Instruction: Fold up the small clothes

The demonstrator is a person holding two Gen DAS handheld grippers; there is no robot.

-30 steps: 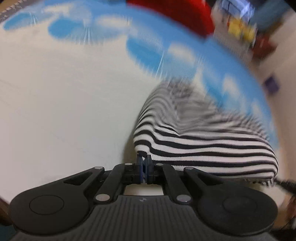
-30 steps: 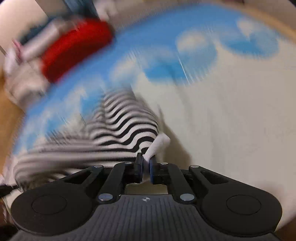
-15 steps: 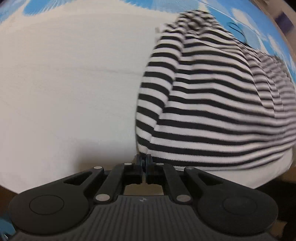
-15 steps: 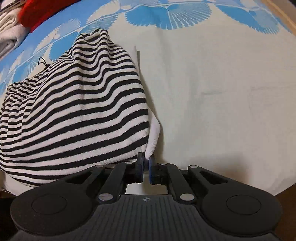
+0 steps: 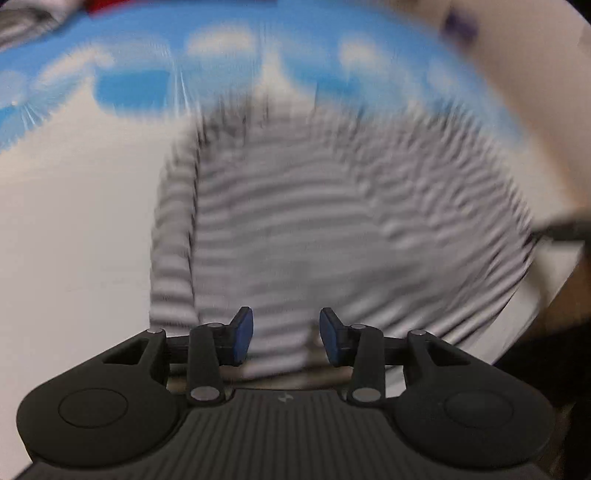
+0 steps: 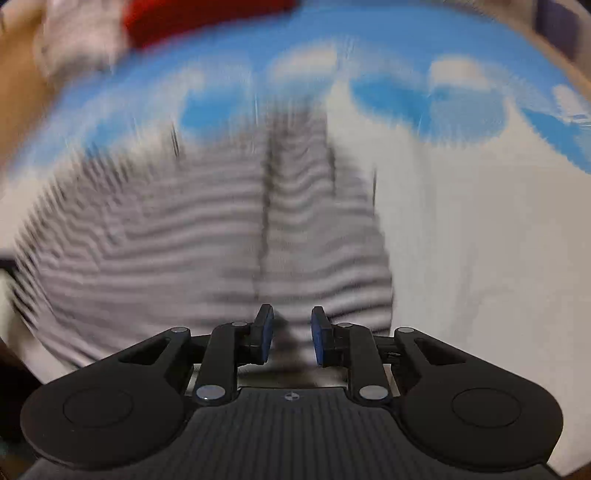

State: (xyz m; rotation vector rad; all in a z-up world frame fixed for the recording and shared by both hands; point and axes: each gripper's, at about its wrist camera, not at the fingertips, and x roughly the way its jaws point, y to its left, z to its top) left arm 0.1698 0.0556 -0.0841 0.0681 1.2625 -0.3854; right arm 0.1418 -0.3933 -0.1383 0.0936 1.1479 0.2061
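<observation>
Both grippers' jaws now opening; no legible writing.

Blue-white cloth [image 5: 140, 92], red item [image 6: 207, 16]

Both my views are smeared with blur. I see a white cloth [image 5: 74, 229] with a blue printed border [image 6: 406, 99] covering the surface. Past its far edge I make out something red [image 6: 192, 14] and pale fabric [image 6: 77, 40] beside it. Brown wood [image 6: 18, 88] shows at the left edge.
</observation>
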